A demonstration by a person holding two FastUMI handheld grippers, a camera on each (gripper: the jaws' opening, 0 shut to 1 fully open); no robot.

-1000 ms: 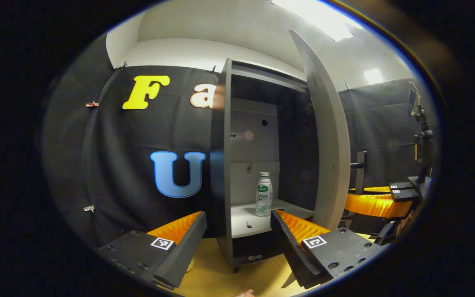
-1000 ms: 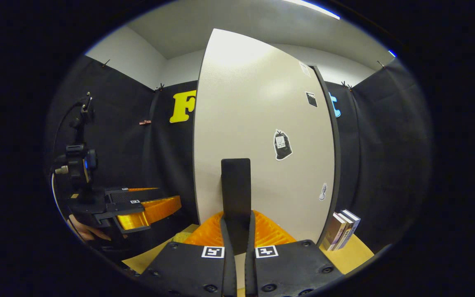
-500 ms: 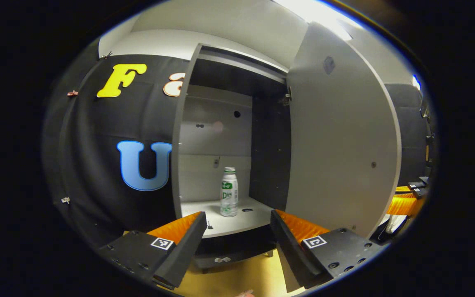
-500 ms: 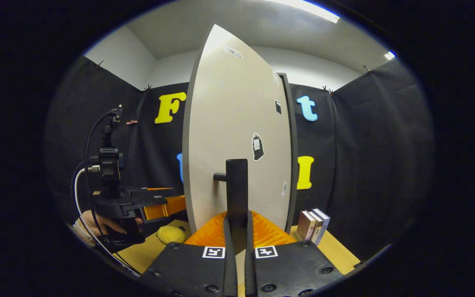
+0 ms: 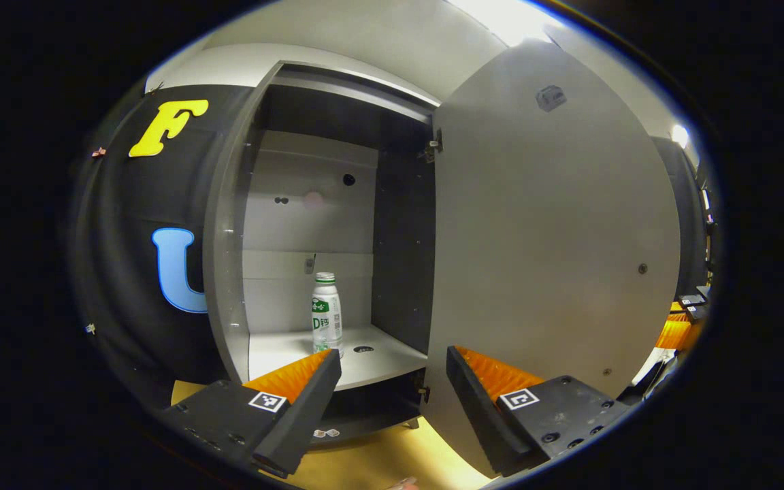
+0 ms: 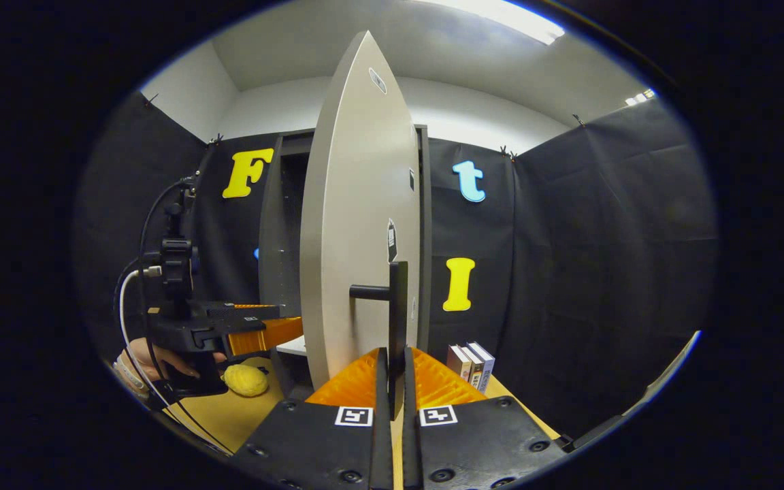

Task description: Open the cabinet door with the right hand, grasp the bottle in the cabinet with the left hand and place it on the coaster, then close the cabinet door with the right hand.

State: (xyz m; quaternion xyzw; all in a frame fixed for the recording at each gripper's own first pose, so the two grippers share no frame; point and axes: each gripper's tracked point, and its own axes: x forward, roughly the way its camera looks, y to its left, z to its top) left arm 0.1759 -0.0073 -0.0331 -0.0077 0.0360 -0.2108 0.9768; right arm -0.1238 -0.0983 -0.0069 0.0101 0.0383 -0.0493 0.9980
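The grey cabinet stands wide open, its door swung out to the right. A white bottle with a green cap and label stands upright on the shelf inside. My left gripper is open in front of the shelf, short of the bottle, which sits just above its left finger. In the right gripper view the door appears edge-on, and my right gripper is shut on the dark door handle. The left gripper and the hand holding it appear at the left there.
A yellow soft object lies on the tan table below the left gripper. Several books stand against the booth wall to the right of the cabinet. The door's lower edge hangs close to my left gripper's right finger.
The door has swung further open, pulled by my right gripper on its handle. My left gripper has moved closer to the cabinet opening, and the bottle now sits left of centre.
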